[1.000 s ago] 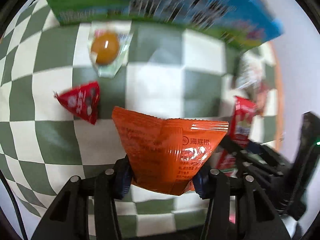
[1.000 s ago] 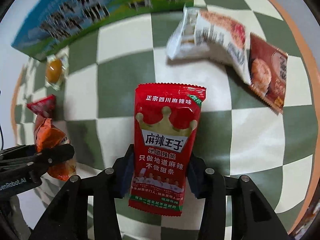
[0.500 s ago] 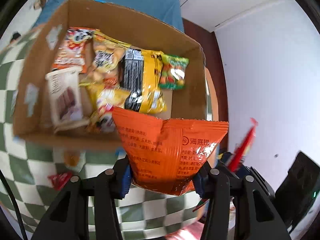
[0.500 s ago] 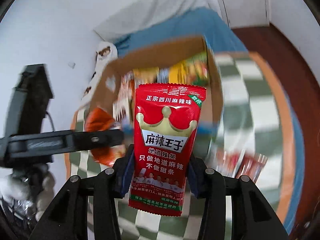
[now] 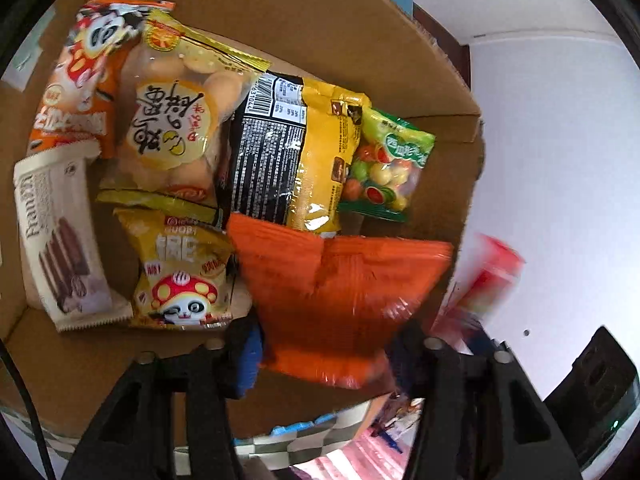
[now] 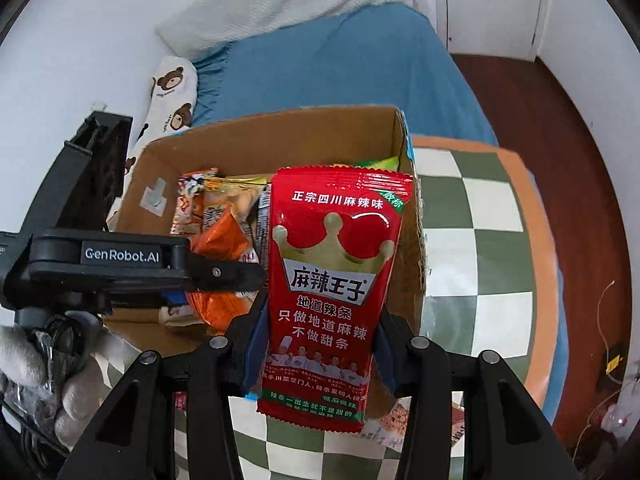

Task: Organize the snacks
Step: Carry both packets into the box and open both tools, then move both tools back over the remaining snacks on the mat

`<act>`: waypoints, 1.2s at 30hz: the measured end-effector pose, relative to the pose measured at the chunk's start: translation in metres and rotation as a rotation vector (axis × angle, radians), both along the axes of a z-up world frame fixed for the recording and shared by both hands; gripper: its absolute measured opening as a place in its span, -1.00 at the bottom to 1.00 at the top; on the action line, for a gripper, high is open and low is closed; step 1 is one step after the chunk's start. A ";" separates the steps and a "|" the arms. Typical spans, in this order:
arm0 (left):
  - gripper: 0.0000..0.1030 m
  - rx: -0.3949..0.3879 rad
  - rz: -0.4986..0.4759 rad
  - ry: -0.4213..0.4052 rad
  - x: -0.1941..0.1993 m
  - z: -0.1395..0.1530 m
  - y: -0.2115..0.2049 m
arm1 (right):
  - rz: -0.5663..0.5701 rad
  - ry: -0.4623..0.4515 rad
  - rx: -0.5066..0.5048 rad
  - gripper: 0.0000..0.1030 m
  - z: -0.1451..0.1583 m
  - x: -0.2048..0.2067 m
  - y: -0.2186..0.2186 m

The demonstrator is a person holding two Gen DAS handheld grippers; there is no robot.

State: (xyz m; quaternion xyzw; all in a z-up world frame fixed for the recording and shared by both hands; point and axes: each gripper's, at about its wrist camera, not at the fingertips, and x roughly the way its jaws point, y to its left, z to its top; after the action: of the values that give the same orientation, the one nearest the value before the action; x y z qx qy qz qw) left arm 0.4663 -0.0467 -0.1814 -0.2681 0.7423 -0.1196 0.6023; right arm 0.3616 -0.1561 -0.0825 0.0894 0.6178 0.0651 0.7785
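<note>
Carrying two snack packets to the cardboard box (image 6: pixel 280 136), one clamped in each gripper.

Left gripper (image 5: pixel 326 344) pinches the orange packet (image 5: pixel 340 300) by its lower end, so the packet hangs over the box's open top among the snacks already inside, probably ready to drop. Right gripper (image 6: pixel 318 344) squeezes the red spicy-strip packet (image 6: pixel 332 280) at its lower half, upright at the box's near right corner above the checkered tablecloth (image 6: pixel 480 240), apparently awaiting its turn.

Left wrist camera close above the cardboard box (image 5: pixel 400 64), looking in, right wrist camera farther back, box (image 6: pixel 272 136) at 12 o'clock, shared.
</note>
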 end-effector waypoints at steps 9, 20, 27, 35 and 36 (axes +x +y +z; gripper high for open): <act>0.78 0.036 -0.025 -0.035 -0.003 0.003 0.000 | -0.006 0.067 -0.048 0.65 -0.024 0.005 -0.010; 0.79 0.382 -0.152 -0.359 -0.034 0.051 0.001 | -0.075 0.014 -0.061 0.65 -0.016 -0.012 -0.014; 0.79 0.509 -0.159 -0.499 -0.068 0.069 0.015 | -0.082 -0.042 -0.072 0.66 -0.012 -0.034 -0.005; 0.79 0.557 -0.084 -0.616 -0.109 0.095 0.033 | -0.065 -0.143 -0.124 0.65 0.010 -0.068 0.016; 0.79 0.554 -0.079 -0.630 -0.114 0.098 0.033 | -0.062 -0.164 -0.136 0.65 0.016 -0.073 0.019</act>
State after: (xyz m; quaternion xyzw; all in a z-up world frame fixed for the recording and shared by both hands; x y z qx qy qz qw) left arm 0.3519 -0.0141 -0.0833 -0.0177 0.5358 -0.0144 0.8441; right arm 0.2884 -0.1369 -0.0664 0.0499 0.5522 0.0061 0.8322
